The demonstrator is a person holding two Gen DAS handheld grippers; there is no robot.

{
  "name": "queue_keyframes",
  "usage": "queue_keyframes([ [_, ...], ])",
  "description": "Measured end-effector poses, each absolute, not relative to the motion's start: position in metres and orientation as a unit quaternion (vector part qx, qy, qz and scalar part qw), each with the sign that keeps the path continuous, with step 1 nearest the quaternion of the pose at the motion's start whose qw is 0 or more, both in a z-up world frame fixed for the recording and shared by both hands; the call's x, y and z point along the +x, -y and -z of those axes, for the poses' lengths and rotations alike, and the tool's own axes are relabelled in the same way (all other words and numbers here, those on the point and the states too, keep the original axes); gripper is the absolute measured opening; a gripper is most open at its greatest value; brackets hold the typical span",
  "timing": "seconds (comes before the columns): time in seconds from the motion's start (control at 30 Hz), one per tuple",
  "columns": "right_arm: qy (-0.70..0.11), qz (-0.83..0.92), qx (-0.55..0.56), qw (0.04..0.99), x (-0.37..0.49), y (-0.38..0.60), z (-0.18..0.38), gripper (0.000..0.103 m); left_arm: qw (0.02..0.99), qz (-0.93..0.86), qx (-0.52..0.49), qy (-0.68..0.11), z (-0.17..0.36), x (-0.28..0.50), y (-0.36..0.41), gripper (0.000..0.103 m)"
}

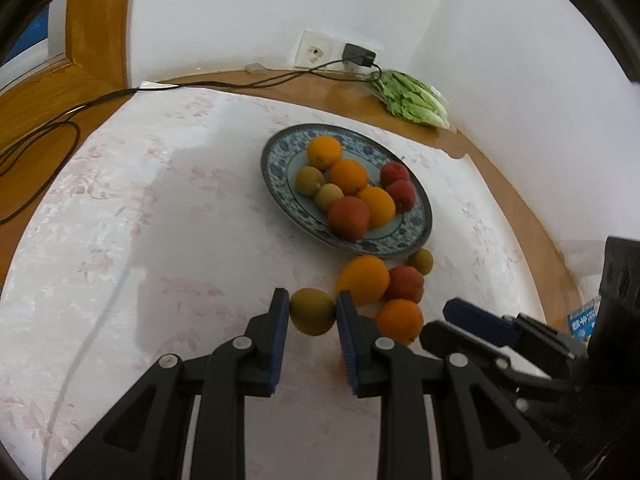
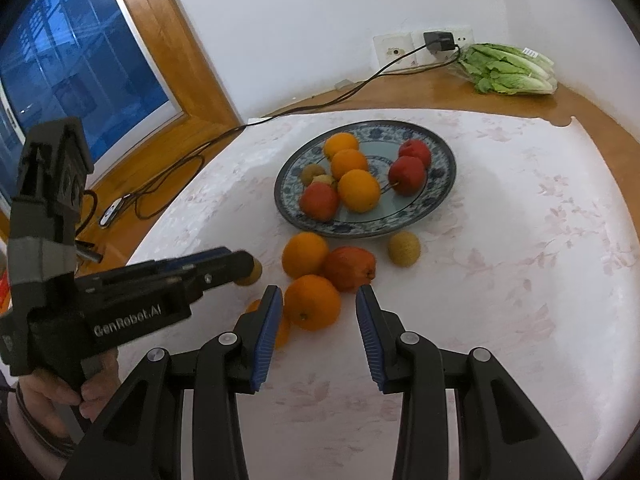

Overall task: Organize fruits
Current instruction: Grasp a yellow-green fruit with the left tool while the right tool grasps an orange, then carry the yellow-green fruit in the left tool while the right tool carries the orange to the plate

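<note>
Between the pads of the left tongs (image 1: 313, 312) we find a greenish-brown fruit (image 1: 313, 317), pinched at the fingertips only, with both pads touching its sides. The right tongs (image 2: 319, 300) stand wide apart and hold nothing; an orange (image 2: 311, 307) sits just ahead of them, nearer the left-hand pad. Beyond both tongs lies the blue-patterned plate (image 1: 416, 236), already carrying oranges, red fruits and small brownish ones.

We judge these risks. The tip-only hold on a round fruit may let it squirt out when lifted. The loose cluster ahead of the tongs, a second orange (image 2: 305, 255), a red fruit (image 2: 349, 269) and the near orange, is packed in contact, so closing on one may roll its neighbours across the surface (image 2: 520, 280). The two tongs work close together and could collide. The crowded plate may shed fruit when more is added.
</note>
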State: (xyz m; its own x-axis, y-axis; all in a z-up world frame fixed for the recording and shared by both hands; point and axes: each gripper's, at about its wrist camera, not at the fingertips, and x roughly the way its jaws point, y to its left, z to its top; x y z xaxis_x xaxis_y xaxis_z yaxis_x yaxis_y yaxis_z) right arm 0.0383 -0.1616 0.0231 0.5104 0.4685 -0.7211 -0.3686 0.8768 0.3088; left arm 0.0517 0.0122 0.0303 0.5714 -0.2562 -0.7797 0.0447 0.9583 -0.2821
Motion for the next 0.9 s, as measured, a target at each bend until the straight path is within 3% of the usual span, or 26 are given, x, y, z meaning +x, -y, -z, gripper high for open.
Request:
queue_keyframes([
  [0.63, -0.451, -0.233, 0.052, 0.860, 0.044, 0.149, -0.012, 0.039, 0.881, 0.085, -0.126, -0.448, -0.033, 0.051, -0.017, 0.025],
  [0.9, -0.448, -0.233, 0.049, 0.862, 0.045, 0.148, -0.011, 0.034, 0.882, 0.083, -0.129, -0.445, -0.037, 0.050, -0.019, 0.025],
])
